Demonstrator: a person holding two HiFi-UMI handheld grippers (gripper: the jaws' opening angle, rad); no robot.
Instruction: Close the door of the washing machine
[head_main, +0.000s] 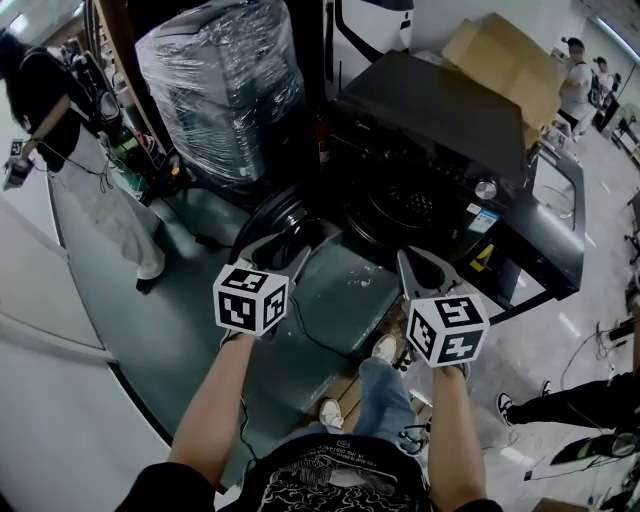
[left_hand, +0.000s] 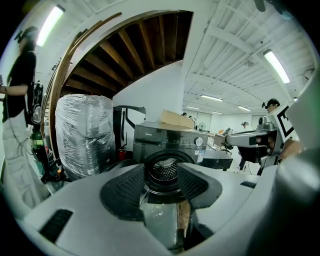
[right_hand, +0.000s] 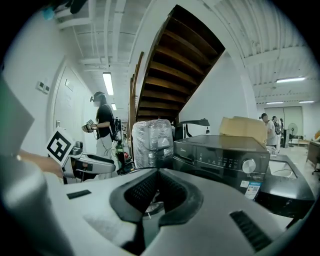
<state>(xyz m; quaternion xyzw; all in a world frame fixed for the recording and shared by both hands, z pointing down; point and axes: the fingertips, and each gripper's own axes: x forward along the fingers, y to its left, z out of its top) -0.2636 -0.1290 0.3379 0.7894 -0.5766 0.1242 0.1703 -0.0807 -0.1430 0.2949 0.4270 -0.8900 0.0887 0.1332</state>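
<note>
A dark front-loading washing machine (head_main: 440, 130) stands ahead of me. Its round door (head_main: 280, 215) hangs open to the left of the drum opening (head_main: 400, 210). My left gripper (head_main: 290, 242) is raised just in front of the door and touches nothing. Its jaws stand open and empty, and the drum (left_hand: 164, 170) shows through the gap in the left gripper view. My right gripper (head_main: 408, 258) hovers before the machine's lower front. Its pads (right_hand: 150, 187) meet at the tips with nothing between them. The machine's control panel (right_hand: 220, 160) lies beyond them.
A plastic-wrapped appliance (head_main: 225, 80) stands left of the machine and a cardboard box (head_main: 510, 60) sits behind it. A person (head_main: 60, 120) stands at far left by a white wall, others at far right. My feet (head_main: 385, 350) are on the green floor.
</note>
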